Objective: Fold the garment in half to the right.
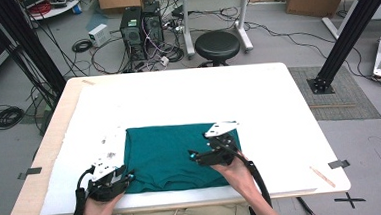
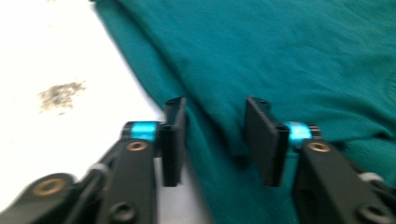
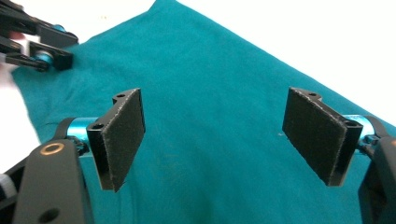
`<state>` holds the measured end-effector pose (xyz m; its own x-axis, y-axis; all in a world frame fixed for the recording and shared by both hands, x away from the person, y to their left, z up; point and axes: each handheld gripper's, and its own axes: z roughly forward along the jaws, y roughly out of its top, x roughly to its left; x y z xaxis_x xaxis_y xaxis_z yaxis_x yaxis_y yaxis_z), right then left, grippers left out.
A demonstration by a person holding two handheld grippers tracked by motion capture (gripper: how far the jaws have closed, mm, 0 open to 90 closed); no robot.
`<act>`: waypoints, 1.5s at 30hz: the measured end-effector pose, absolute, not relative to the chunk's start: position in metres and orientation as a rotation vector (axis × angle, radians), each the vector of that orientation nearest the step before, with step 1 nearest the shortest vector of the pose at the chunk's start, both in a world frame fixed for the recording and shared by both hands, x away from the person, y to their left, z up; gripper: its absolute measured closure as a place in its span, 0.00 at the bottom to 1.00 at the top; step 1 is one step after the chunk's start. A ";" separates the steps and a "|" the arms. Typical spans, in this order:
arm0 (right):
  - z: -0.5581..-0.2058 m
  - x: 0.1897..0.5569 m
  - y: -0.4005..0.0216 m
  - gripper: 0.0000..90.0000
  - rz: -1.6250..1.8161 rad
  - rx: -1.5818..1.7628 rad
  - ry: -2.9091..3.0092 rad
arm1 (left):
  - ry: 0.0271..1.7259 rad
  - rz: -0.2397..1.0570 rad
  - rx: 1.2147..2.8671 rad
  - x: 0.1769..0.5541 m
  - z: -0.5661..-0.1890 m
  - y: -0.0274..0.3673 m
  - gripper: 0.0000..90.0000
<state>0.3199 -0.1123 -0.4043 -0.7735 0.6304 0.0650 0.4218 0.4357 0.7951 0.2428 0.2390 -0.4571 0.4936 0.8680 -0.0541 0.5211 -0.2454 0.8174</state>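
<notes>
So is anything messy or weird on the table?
A little. There is a patch of brownish specks on the white table cover, beside the edge of the teal cloth. The cloth lies mostly flat, with some wrinkles along its near edge. The left gripper is open over that cloth edge.

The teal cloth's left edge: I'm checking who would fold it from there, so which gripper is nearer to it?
Left. The left gripper is at the cloth's near left corner, open astride that edge. The right gripper hovers open over the cloth's right half.
</notes>
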 end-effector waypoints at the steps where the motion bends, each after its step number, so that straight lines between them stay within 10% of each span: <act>1: -0.406 0.324 -0.105 0.24 1.233 0.911 2.469 | 1.144 0.530 1.916 0.243 -0.457 0.239 0.74; 12: -0.413 0.359 -0.036 0.24 1.262 0.871 2.580 | 1.140 0.476 1.903 0.245 -0.458 0.243 0.90; 45: -0.444 0.434 0.109 0.51 1.177 0.787 2.671 | 1.131 0.482 1.899 0.245 -0.459 0.243 0.91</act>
